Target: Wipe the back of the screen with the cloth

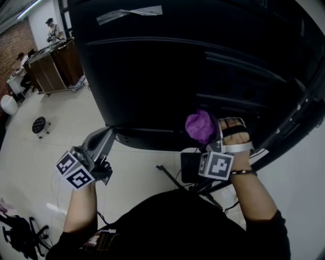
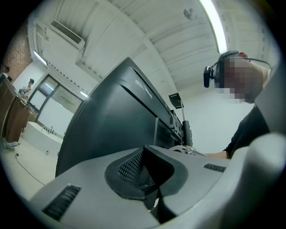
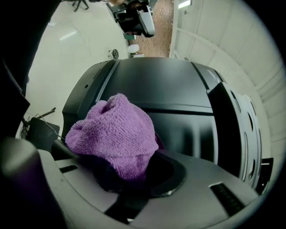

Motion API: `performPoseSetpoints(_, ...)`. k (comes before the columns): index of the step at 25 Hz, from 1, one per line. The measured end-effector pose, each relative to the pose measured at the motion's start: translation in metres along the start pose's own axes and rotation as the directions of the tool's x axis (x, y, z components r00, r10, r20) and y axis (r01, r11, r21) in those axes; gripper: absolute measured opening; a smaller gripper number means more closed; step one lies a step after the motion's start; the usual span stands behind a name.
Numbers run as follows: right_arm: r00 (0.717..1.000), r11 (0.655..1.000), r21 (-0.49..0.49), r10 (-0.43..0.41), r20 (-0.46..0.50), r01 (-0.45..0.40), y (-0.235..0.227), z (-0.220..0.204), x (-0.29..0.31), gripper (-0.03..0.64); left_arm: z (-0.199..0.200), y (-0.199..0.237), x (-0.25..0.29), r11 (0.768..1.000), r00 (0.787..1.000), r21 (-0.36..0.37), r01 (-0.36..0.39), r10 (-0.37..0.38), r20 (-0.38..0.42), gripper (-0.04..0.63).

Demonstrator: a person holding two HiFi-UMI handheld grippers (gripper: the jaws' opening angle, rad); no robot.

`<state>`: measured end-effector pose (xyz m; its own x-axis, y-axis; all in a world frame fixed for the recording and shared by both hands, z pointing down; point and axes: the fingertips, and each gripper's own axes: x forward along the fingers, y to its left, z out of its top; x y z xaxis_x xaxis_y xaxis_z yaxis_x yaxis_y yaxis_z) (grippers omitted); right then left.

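The black back of a large screen point(image 1: 167, 71) fills the upper head view and shows again as the screen's back point(image 3: 156, 94) in the right gripper view. My right gripper point(image 1: 207, 133) is shut on a bunched purple cloth point(image 1: 199, 126), held against the lower part of the panel. In the right gripper view the purple cloth point(image 3: 114, 134) bulges out of the jaws. My left gripper point(image 1: 104, 139) sits at the screen's lower left edge with its jaws closed together and nothing in them; the screen's back point(image 2: 116, 125) rises just ahead of it.
A strip of tape point(image 1: 129, 14) sticks to the top of the panel. A black stand base and cables point(image 1: 188, 170) lie on the pale floor under the screen. A wooden counter point(image 1: 53, 63) with people stands far left, and a small black stool point(image 1: 39, 125) is nearer.
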<state>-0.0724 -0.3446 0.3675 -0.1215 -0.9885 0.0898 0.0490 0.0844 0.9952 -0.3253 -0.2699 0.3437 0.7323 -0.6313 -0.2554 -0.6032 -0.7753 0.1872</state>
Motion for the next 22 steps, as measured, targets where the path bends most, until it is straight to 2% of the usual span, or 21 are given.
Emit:
performPoseSetpoints(2,1.0,1.0,0.021,0.001,0.028,-0.002,-0.004,0.006,-0.006,0.091,0.001,0.002,-0.005,1.0,1.0,0.004,-0.012,0.012,0.001,-0.005)
performPoseSetpoints(5,0.981,0.996,0.072,0.032,0.189,-0.047,0.001,0.051,-0.018,0.091,0.003,0.009,-0.019,0.999,0.999,0.008,-0.048,0.048,0.002,-0.005)
performPoseSetpoints(8,0.923,0.988,0.039,0.122,0.366,-0.146,0.031,0.122,-0.017,0.091,0.004,0.018,-0.037,0.995,0.995,0.0,-0.1,0.1,0.004,-0.005)
performPoseSetpoints(12,0.826,0.957,0.0,0.251,0.505,-0.29,0.073,0.209,-0.003,0.091,0.002,0.023,-0.066,0.986,0.986,-0.001,-0.168,0.168,-0.004,-0.005)
performPoseSetpoints(14,0.779,0.927,0.013,0.308,0.547,-0.375,0.083,0.245,0.0,0.091,0.002,0.022,-0.083,0.979,0.979,-0.001,-0.202,0.202,-0.003,-0.005)
performPoseSetpoints(16,0.743,0.895,0.011,0.363,0.563,-0.446,0.092,0.267,0.004,0.091,-0.001,0.021,-0.096,0.973,0.973,-0.003,-0.231,0.231,-0.003,-0.005)
performPoseSetpoints(18,0.726,0.877,0.002,0.397,0.561,-0.481,0.101,0.277,0.01,0.092,-0.007,0.017,-0.104,0.968,0.968,-0.006,-0.252,0.252,-0.005,-0.005)
performPoseSetpoints(22,0.72,0.853,0.004,0.438,0.538,-0.522,0.113,0.282,0.017,0.091,-0.011,0.014,-0.117,0.961,0.961,-0.019,-0.277,0.277,-0.007,-0.005)
